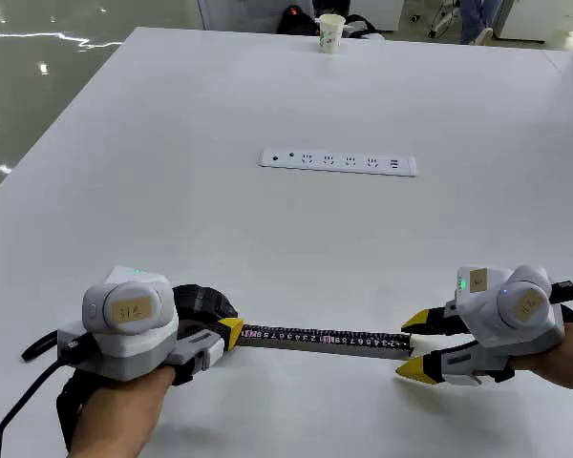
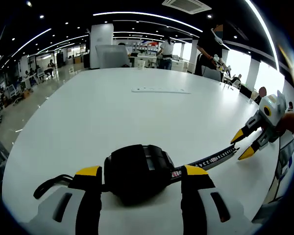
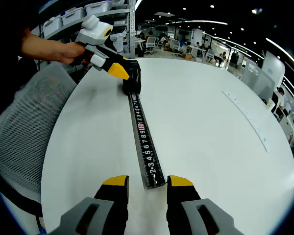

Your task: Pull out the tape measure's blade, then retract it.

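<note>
Left claw (image 2: pixel 142 171) clamped on tape measure (image 1: pixel 202 302), blade (image 1: pixel 325 339) stretched along table (image 1: pixel 267 229), its tip between the jaws of the part-open right claw (image 3: pixel 147 181)

1 tape measure (image 1: pixel 202 301), 2 grippers – L gripper (image 1: pixel 220 329), R gripper (image 1: pixel 415 344), 1 pwr strip (image 1: pixel 337 161), 1 paper cup (image 1: pixel 331 32), 1 table (image 1: pixel 267 229).

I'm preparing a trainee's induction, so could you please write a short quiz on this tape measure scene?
1. True or false: the blade lies pulled out across the table.
2. The left claw grips: A the black case; B the blade's tip.
3. Fill in: the blade's tip lies between the open jaws of the ___ claw.
Key: 1 true; 2 A; 3 right claw.
</note>
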